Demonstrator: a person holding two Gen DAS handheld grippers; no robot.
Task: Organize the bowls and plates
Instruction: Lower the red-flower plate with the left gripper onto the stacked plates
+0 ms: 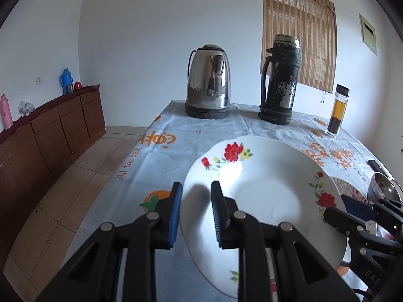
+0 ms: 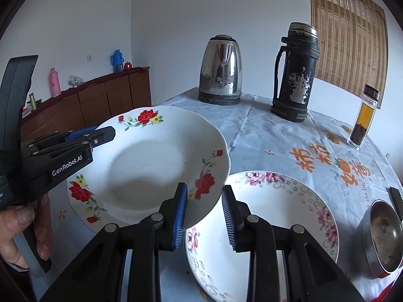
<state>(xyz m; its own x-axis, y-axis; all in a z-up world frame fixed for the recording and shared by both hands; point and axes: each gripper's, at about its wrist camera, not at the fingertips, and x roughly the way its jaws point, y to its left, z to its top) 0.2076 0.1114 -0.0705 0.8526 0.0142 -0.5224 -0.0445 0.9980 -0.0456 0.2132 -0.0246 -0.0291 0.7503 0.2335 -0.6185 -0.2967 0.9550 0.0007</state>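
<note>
Your red-flowered plate point(image 2: 151, 166) was lifted off the cloth point(image 2: 272, 136), tilted, overlapping the pink plate point(image 2: 282, 216) beside the steel bowl point(image 2: 382, 241). Your left gripper point(image 2: 100, 132) pinched its far rim; your right gripper point(image 2: 205, 216) was parted around the near rim, contact unclear.

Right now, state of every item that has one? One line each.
Red-flower plate: lifted, tilted, rim between left gripper fingers.
Right gripper: open, straddling that plate's near rim.
Pink-flower plate: flat on table.
Steel bowl: upright.
Kettle: lid closed.
Thermos: capped, upright.
Tea bottle: capped, upright.
</note>
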